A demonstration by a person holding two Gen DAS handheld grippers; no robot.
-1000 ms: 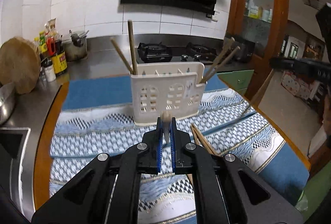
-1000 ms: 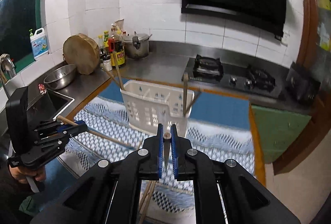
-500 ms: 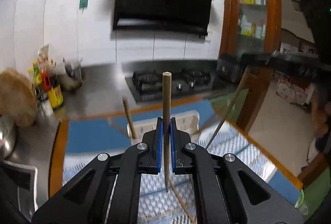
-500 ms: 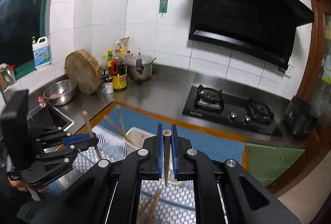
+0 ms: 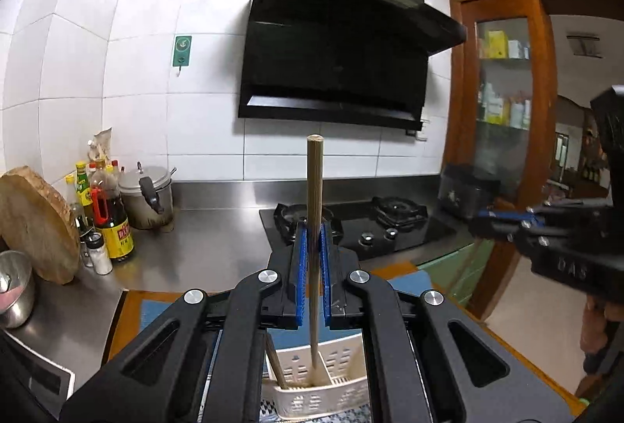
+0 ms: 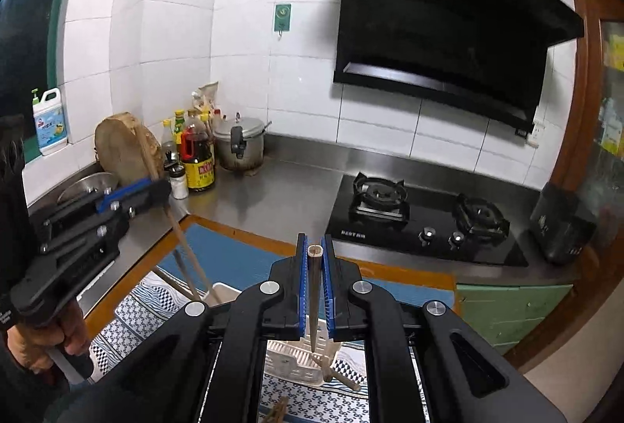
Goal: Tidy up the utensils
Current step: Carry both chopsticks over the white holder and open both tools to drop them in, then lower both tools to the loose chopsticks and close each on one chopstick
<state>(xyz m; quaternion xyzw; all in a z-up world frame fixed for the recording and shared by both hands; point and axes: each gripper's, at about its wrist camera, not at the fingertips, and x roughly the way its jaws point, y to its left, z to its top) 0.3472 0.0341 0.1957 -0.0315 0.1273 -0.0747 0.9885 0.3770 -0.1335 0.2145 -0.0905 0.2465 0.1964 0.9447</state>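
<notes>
My left gripper (image 5: 313,228) is shut on a wooden chopstick (image 5: 314,189) held upright, its lower tip inside the white slotted utensil holder (image 5: 343,391) below. Another chopstick (image 5: 275,360) leans in the holder. My right gripper (image 6: 314,241) is shut on a second chopstick (image 6: 314,290), upright, its tip over the white holder (image 6: 292,360). The left gripper also shows in the right wrist view (image 6: 156,189), its chopstick (image 6: 187,251) slanting down to the holder. The right gripper shows in the left wrist view (image 5: 483,218). Loose chopsticks (image 6: 339,376) lie on the mat.
A blue patterned mat (image 6: 218,255) covers the counter. A black gas hob (image 6: 421,224) lies behind. A wooden chopping block (image 6: 124,150), sauce bottles (image 6: 197,157), a pressure cooker (image 6: 240,146) and a steel bowl (image 5: 13,286) stand at the left. The range hood (image 5: 343,52) hangs above.
Both grippers tilted up and rose over the holder, each turning its chopstick upright. The left chopstick's tip has gone down into the holder; the right one has come over it.
</notes>
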